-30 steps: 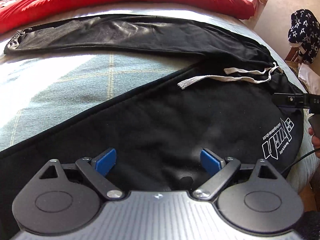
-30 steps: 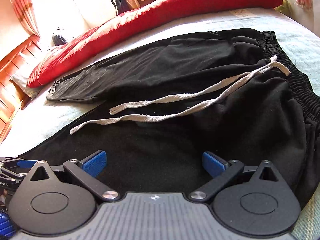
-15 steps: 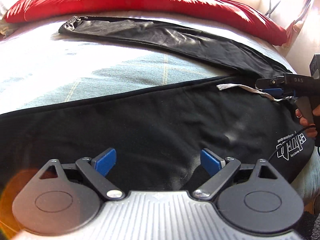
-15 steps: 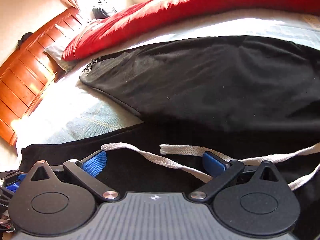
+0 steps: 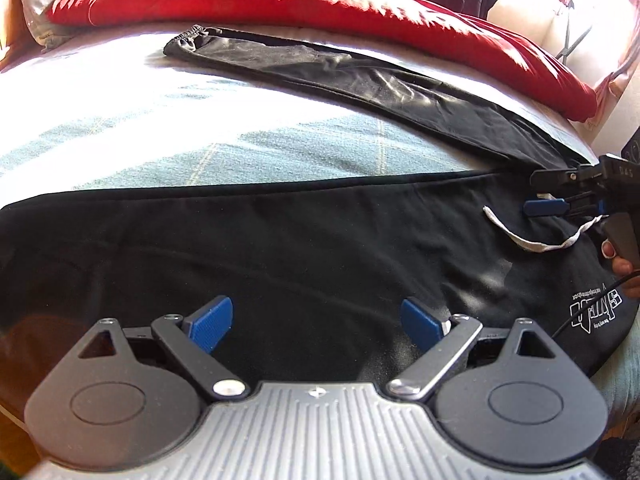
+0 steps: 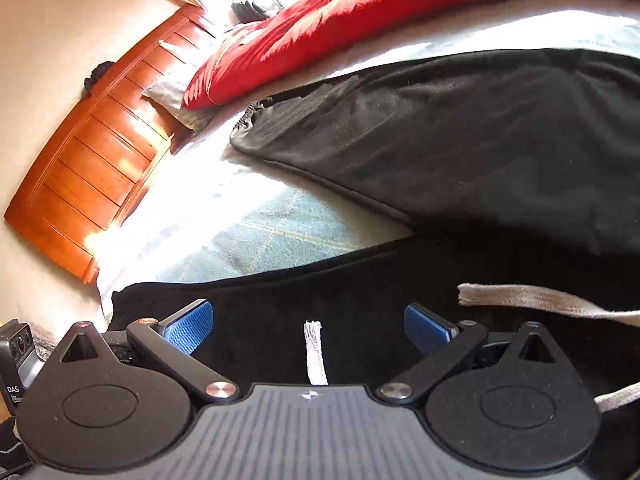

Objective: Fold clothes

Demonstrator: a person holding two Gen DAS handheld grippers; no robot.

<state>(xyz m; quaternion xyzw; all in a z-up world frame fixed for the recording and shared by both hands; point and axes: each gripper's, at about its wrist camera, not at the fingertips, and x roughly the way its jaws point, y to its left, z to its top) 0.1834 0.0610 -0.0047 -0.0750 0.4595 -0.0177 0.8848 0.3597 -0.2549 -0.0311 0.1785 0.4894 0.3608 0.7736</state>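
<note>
Swung away from the waistband toward the legs of the black trousers [image 5: 300, 248], spread flat below the red duvet [image 5: 320, 4], with left gripper [image 5: 316, 320] and right gripper [image 6: 308, 330] both wide and empty, folding not yet begun.

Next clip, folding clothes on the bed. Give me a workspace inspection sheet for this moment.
Surface: bed with pale checked cover, sunlit.
Job's things: black trousers spread flat, legs apart; white drawstring loose on top.
Clutter: red blanket along the far side.
Grippers: left gripper open, empty; right gripper open, a drawstring end lying between its fingers, ungripped.
Cables: thin black cable below the right hand.
Surroundings: wooden headboard, curtain.
</note>
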